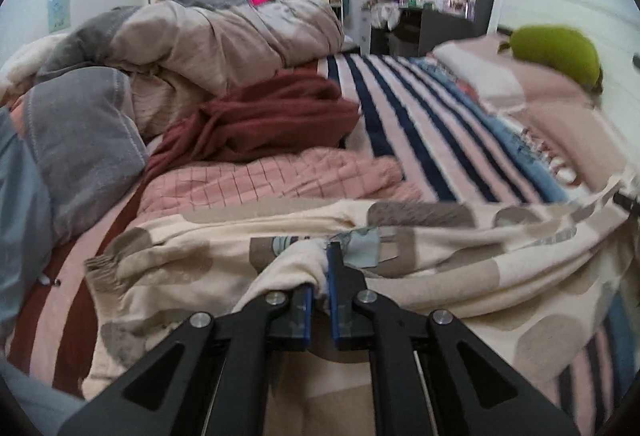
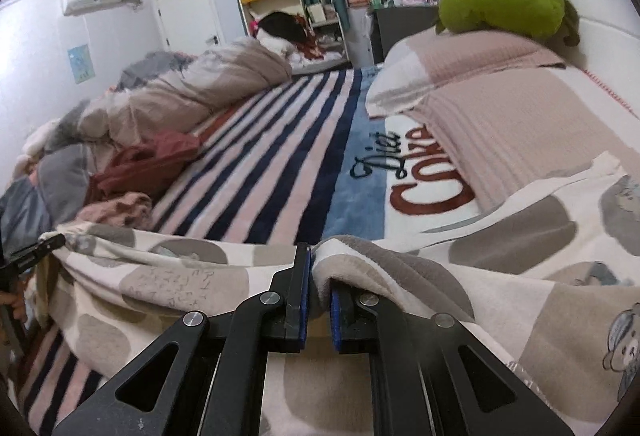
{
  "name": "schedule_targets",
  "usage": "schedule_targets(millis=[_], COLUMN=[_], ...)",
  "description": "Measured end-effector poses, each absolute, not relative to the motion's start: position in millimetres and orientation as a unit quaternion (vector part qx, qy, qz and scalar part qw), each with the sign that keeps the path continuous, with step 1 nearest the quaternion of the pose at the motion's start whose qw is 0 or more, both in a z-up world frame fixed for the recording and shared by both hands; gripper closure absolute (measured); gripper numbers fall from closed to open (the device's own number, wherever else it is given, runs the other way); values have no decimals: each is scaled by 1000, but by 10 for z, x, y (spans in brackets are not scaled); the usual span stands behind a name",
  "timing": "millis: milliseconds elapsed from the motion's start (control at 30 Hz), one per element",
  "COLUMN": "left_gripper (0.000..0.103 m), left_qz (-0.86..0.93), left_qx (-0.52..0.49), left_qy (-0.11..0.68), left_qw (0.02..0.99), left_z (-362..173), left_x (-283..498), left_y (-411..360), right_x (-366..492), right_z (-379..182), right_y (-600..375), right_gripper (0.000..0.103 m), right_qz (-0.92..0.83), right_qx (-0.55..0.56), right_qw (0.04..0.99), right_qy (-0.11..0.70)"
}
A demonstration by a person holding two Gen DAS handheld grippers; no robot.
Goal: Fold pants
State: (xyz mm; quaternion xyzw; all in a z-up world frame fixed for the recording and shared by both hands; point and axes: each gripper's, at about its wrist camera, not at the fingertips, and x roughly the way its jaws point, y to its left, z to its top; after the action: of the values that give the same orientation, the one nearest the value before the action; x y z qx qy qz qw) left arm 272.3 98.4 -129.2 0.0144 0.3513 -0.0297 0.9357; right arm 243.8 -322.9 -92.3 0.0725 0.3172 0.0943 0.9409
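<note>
Right wrist alone shows blanket (image 2: pixel 400 172) lettering, seemingly "Coka".

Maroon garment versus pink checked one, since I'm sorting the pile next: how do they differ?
The maroon garment is plain dark red and heaped high; the pink checked garment is pale with a grid pattern and lies flatter, in front of it. Both are unfolded, crumpled on the striped blanket.

pants (image 2: pixel 500 268) spread on bed (image 2: pixel 280 156) in front | pillow (image 2: pixel 500 108) behind, to the right (soft toy (image 2: pixel 504 0) on top) | heaped blanket (image 1: pixel 224 36) far left
</note>
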Motion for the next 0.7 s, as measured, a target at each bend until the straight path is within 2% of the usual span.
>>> schedule_targets(millis=[167, 233, 300, 333, 400, 467, 533, 567, 600, 700], left_gripper=[96, 90, 55, 50, 48, 46, 38, 28, 25, 25], left_qz=[-29, -36, -55, -67, -68, -65, -57, -49, -39, -21], left_qx=[33, 34, 28, 24, 30, 46, 64, 78, 92, 119], left_qy=[377, 375, 381, 382, 381, 385, 386, 387, 385, 393], left_qw=[925, 926, 922, 921, 922, 920, 918, 917, 917, 912], left_z=[-1491, -1460, -1386, -1330, -1226, -1144, -1080, -1058, -1044, -1051], left_x=[2897, 2874, 2815, 2756, 2641, 2499, 2338, 2261, 2207, 2027], left_y=[957, 968, 977, 984, 997, 1024, 1073, 1094, 1106, 1182], right_x=[2670, 2728, 2730, 2716, 2636, 2523, 2395, 2340, 2278, 2176], right_z=[-1122, -1165, -1172, -1164, -1124, -1052, -960, -920, -877, -815], right_y=[-3199, -3201, -3200, -3197, -3177, -3128, -3078, -3062, -3043, -2989], right_gripper=[97, 94, 74, 68, 52, 49, 45, 40, 38, 38], right_qz=[89, 87, 93, 97, 110, 116, 119, 120, 120, 123], right_qx=[65, 64, 66, 68, 66, 52, 35, 28, 21, 10], right_qw=[933, 928, 925, 923, 921, 922, 925, 926, 928, 926], right_qy=[343, 355, 364, 366, 368, 364, 360, 356, 353, 356])
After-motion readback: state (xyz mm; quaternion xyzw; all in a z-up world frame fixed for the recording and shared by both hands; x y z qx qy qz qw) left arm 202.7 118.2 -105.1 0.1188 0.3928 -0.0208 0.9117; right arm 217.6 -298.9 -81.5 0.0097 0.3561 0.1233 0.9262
